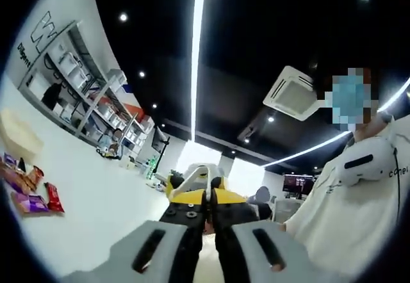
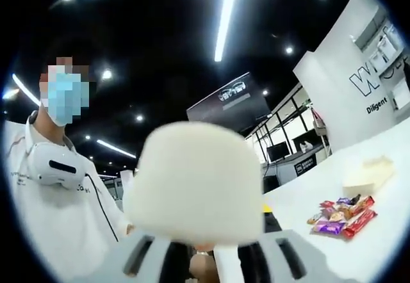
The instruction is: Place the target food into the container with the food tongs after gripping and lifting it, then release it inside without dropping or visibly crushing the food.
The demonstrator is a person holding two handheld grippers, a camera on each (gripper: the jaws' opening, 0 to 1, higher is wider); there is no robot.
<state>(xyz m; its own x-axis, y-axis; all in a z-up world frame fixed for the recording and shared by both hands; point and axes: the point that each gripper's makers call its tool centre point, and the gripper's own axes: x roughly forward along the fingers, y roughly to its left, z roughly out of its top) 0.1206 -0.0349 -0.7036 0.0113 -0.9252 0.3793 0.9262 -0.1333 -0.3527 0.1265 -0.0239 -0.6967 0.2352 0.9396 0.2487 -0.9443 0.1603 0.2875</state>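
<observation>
**Both claws raised toward the ceiling, a pale block held up close**

In the right gripper view, a soft white block (image 2: 192, 180) fills the middle, blurred because it is so near the lens. It sits just above the right claw (image 2: 208, 257) and seems to rest between the jaws, so I judge the claw is closed on it; whether this block is the target food I cannot say for sure. It looks undamaged, so the grip seems gentle.

In the left gripper view, the left claw (image 1: 208, 248) has its jaws nearly together, and a yellow and black tool (image 1: 198, 200) with a white tip stands right ahead of them; perhaps these are the food tongs, but I cannot tell whether the claw grips them.

Both views point up at the ceiling lights, so the claws are lifted high above the white table (image 2: 378, 244). On it lie some wrapped snacks (image 2: 343, 218) and, just behind them, a pale container (image 2: 368, 174). The person in white (image 1: 352, 212) stands near.
</observation>
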